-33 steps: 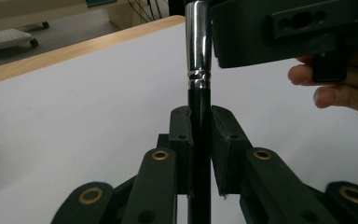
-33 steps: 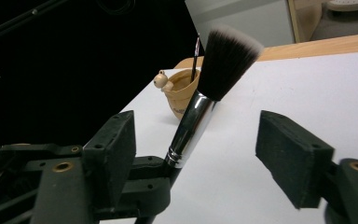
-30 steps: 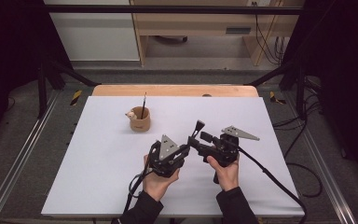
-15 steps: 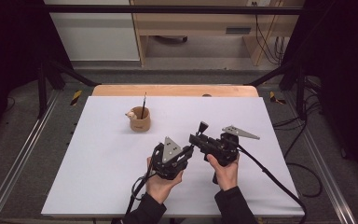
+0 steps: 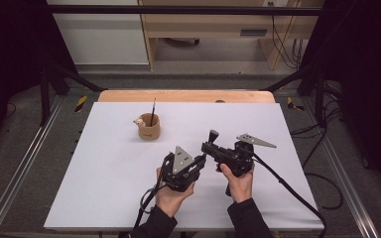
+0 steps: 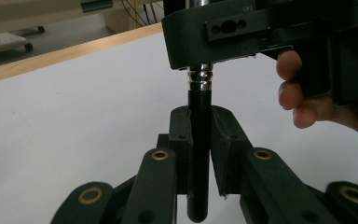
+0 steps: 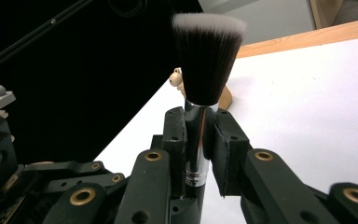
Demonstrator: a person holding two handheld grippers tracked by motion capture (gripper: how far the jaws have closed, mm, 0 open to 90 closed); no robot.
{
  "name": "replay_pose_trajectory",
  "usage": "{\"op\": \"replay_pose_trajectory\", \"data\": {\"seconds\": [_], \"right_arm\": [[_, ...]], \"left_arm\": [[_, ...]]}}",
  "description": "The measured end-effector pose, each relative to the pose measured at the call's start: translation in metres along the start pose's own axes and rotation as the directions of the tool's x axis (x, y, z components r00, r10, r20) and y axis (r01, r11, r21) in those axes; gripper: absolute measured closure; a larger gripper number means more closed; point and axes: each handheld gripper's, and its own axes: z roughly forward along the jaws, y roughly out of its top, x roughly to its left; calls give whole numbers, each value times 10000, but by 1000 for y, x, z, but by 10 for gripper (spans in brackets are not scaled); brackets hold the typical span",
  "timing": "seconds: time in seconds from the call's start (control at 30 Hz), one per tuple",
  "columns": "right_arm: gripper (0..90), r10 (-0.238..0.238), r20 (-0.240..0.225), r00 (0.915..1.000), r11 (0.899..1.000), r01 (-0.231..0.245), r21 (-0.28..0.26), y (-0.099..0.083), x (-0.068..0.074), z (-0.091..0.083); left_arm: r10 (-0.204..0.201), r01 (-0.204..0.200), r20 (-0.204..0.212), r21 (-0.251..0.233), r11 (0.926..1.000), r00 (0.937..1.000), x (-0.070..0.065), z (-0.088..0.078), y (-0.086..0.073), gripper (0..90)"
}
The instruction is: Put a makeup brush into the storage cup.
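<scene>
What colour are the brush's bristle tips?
White tips on dark bristles of the brush, clearest in the right gripper view.

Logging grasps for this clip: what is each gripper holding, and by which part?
Both hold one makeup brush. The left gripper clamps its black handle near the end. The right gripper, whose fingers have just been closing, grips the silver ferrule below the bristles.

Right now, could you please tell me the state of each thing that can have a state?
Makeup brush: held off the table, bristles up, gripped by both grippers.
Left gripper: shut on the brush's black handle.
Right gripper: jaws just closed, pads on the brush's silver ferrule.
Cup: upright on the table, a thin brush standing in it.
</scene>
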Motion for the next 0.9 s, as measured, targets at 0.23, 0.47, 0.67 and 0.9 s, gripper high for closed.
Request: {"op": "replay_pose_trajectory", "data": {"seconds": [0.23, 0.47, 0.67, 0.9], "right_arm": [[776, -373, -54, 9993, 9993, 373, 19, 0, 0, -1], [775, -676, -171, 9976, 9977, 676, -10, -1, 1, -1], [775, -755, -302, 9967, 9971, 755, -15, -2, 2, -2], [775, -861, -270, 9959, 9963, 861, -11, -2, 3, -3]], "left_arm": [[35, -33, -119, 197, 9998, 9999, 2, 1, 3, 626], [56, -59, 87, 341, 9994, 9999, 1, 6, 11, 673], [10, -16, 149, 405, 9992, 9999, 1, 9, 14, 775], [-75, 67, 229, 346, 9994, 9997, 1, 9, 14, 785]]}}
